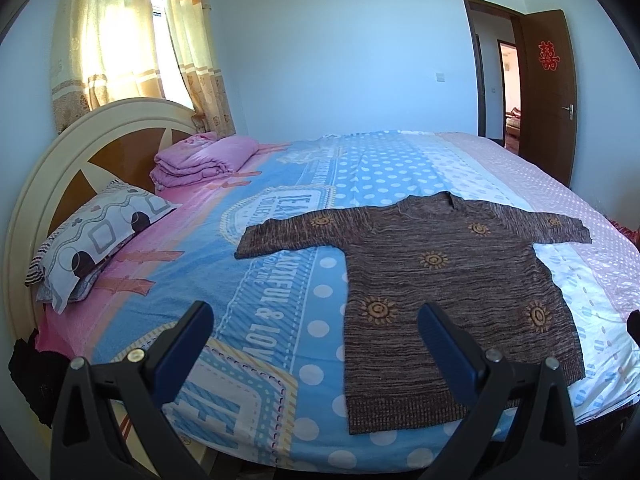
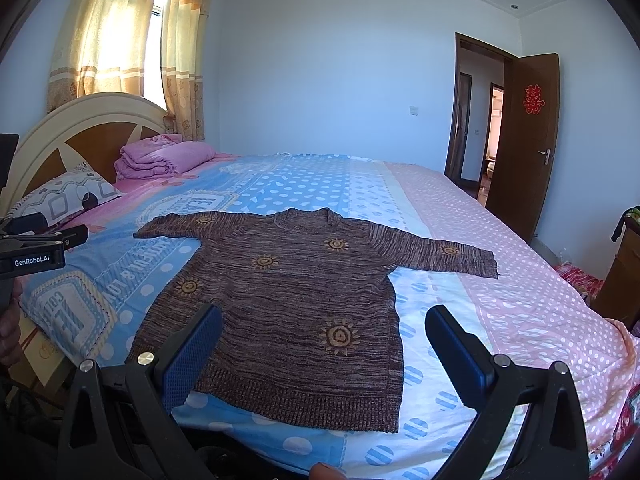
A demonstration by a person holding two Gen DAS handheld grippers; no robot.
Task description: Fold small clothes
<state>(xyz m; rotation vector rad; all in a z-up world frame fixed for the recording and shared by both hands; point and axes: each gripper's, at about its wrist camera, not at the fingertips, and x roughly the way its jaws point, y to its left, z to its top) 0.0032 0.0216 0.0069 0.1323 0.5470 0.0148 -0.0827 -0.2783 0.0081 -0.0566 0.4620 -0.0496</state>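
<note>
One brown sweater [image 2: 296, 304] lies ahead of the jaws, with six sun motifs showing. One patterned pillow [image 1: 96, 232] and one folded pink quilt [image 1: 204, 160] sit far off to the left. One door [image 2: 524, 140] stands open beyond on the right. Two curtain panels [image 2: 120, 28].

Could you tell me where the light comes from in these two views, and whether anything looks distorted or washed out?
Left wrist view: daylight glows through the curtains, washing out the window strip; the fisheye bows the bed and door. Right wrist view: the same backlit glare; the sweater is evenly lit and sharp, the frame corners dark.
</note>
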